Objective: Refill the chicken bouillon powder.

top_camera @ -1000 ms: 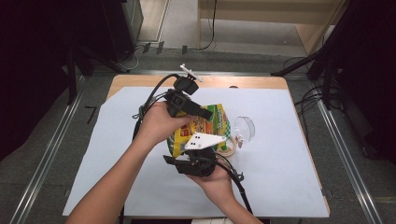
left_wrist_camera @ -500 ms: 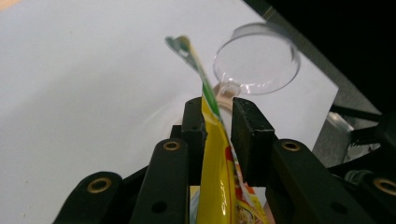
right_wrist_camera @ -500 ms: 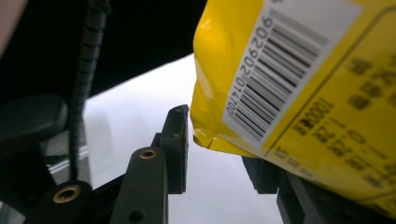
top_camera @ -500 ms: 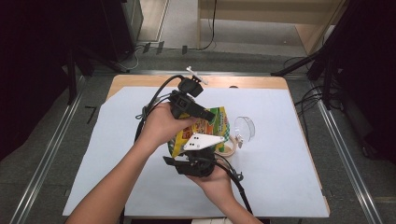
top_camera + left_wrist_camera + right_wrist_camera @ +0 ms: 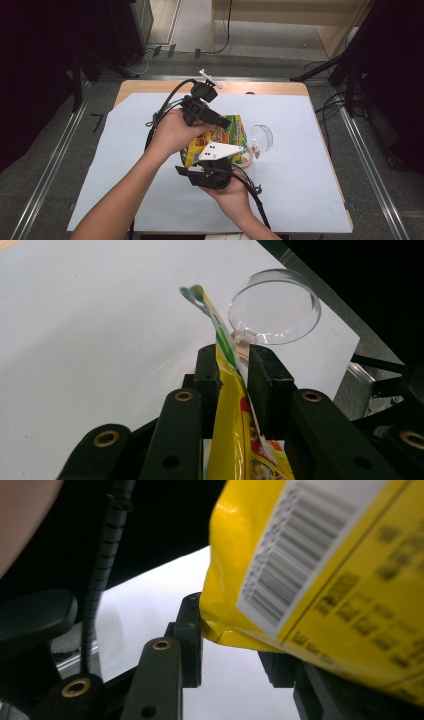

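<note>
Pouch (image 5: 227, 134), yellow and green, barcode on its back: we find it held above the white sheet (image 5: 125, 165) at mid-table, pinched at its edge by the left gripper (image 5: 232, 372). Right gripper (image 5: 235, 640) takes the bag's lower corner between its jaws, clamped there. Clear round lid (image 5: 261, 136) lies just beside.

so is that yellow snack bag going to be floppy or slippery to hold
Probably floppy: the yellow bag bends over above the left gripper that pinches its thin edge. Its glossy film shines, so it may slip between the right gripper's pads. It looks puffy and likely light for its size.
</note>
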A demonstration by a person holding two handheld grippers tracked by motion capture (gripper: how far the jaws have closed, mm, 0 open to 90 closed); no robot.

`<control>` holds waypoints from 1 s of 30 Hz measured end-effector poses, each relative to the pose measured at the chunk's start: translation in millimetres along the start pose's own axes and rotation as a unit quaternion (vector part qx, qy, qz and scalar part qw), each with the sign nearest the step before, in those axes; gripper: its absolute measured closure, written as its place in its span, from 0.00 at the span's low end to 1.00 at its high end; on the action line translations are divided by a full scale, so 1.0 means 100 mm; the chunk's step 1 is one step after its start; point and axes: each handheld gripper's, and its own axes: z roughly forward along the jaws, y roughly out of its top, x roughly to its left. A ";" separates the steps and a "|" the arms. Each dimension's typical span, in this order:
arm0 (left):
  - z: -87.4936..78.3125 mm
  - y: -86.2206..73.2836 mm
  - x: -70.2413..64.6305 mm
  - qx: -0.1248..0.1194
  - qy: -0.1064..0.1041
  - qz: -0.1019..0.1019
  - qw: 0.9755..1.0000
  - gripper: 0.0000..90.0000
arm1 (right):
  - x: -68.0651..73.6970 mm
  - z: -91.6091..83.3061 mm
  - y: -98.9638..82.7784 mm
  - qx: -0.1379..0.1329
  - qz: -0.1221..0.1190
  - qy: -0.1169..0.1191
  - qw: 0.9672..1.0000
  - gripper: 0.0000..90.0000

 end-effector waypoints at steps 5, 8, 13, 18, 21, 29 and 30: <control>0.02 -0.02 0.01 0.000 -0.001 0.002 1.000 0.84 | 0.00 0.03 0.00 0.009 -0.006 -0.006 1.000 0.74; 0.00 -0.03 0.01 -0.005 -0.005 0.003 1.000 0.84 | -0.01 0.03 -0.02 0.011 -0.011 -0.007 1.000 0.74; -0.02 -0.09 0.01 -0.011 -0.013 0.004 1.000 0.84 | 0.00 0.06 -0.05 0.016 -0.021 -0.009 1.000 0.72; -0.05 -0.18 0.07 -0.022 -0.030 -0.007 0.999 0.84 | 0.02 0.10 -0.10 0.019 -0.039 -0.010 0.999 0.71; -0.06 -0.23 0.09 -0.027 -0.037 -0.008 0.999 0.85 | 0.04 0.12 -0.13 0.022 -0.040 -0.005 0.999 0.69; -0.08 -0.33 0.15 -0.028 -0.050 -0.010 0.998 0.87 | 0.07 0.16 -0.19 0.030 -0.047 -0.002 0.998 0.66; -0.08 -0.34 0.16 -0.028 -0.050 -0.009 0.998 0.87 | 0.06 0.16 -0.20 0.030 -0.046 -0.001 0.998 0.66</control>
